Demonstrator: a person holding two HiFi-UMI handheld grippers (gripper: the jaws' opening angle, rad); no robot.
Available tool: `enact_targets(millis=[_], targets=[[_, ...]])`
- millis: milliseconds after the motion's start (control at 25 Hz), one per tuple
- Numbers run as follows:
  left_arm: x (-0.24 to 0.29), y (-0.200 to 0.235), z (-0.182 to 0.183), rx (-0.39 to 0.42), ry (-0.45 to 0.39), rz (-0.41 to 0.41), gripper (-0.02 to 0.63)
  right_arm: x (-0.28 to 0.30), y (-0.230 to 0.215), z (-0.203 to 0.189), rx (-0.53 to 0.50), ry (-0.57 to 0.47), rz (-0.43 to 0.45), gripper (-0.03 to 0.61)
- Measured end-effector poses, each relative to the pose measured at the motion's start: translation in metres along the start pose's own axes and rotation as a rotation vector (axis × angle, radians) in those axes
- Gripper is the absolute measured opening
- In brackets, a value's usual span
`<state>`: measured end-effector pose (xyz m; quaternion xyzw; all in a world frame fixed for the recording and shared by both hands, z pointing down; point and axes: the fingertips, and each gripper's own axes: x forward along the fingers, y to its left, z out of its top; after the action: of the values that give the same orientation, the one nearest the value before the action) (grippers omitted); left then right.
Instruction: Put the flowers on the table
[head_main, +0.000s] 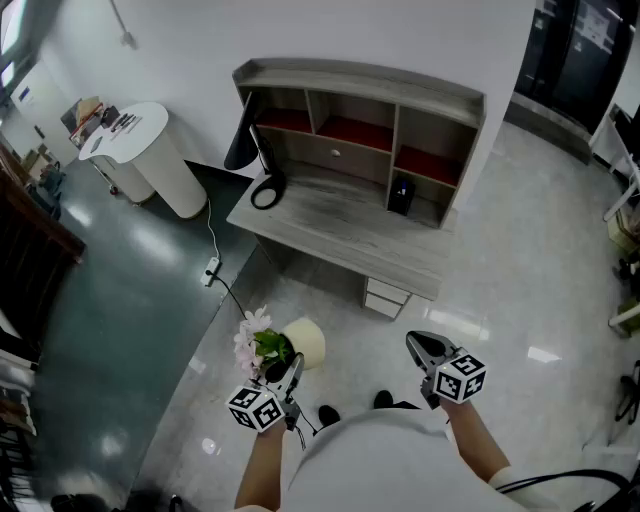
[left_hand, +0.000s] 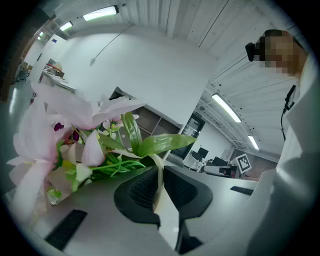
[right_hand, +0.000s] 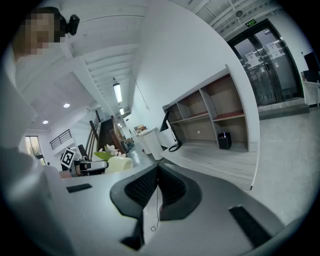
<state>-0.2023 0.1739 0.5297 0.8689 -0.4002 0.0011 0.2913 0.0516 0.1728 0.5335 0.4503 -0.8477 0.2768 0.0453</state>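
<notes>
Carrying the cream pot of pink flowers (head_main: 303, 343) clamped in my left tongs (head_main: 291, 369), right tongs (head_main: 419, 346) together and empty, I next must reach the grey wooden counter (head_main: 340, 226).

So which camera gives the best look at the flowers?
The left gripper view: the flowers fill its left half, pink petals and green leaves up close. The head view shows them small from above, in a pale pot. The right gripper view shows them tiny, far left.
</notes>
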Motion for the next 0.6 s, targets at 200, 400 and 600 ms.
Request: enact_targets(millis=[200,400,600], targets=[[-0.001,-0.004,-0.004,-0.002,0.004,0.000,0.048,-0.003,0.000,-0.004,-0.004,0.008,0.005,0.018],[-0.001,-0.010,-0.009,-0.005,0.005,0.003,0.049,-0.007,-0.003,-0.004,-0.003,0.011,0.010,0.018],[-0.002,-0.016,-0.012,-0.007,0.002,0.007,0.048,-0.010,-0.004,-0.005,-0.006,0.009,0.021,0.018]])
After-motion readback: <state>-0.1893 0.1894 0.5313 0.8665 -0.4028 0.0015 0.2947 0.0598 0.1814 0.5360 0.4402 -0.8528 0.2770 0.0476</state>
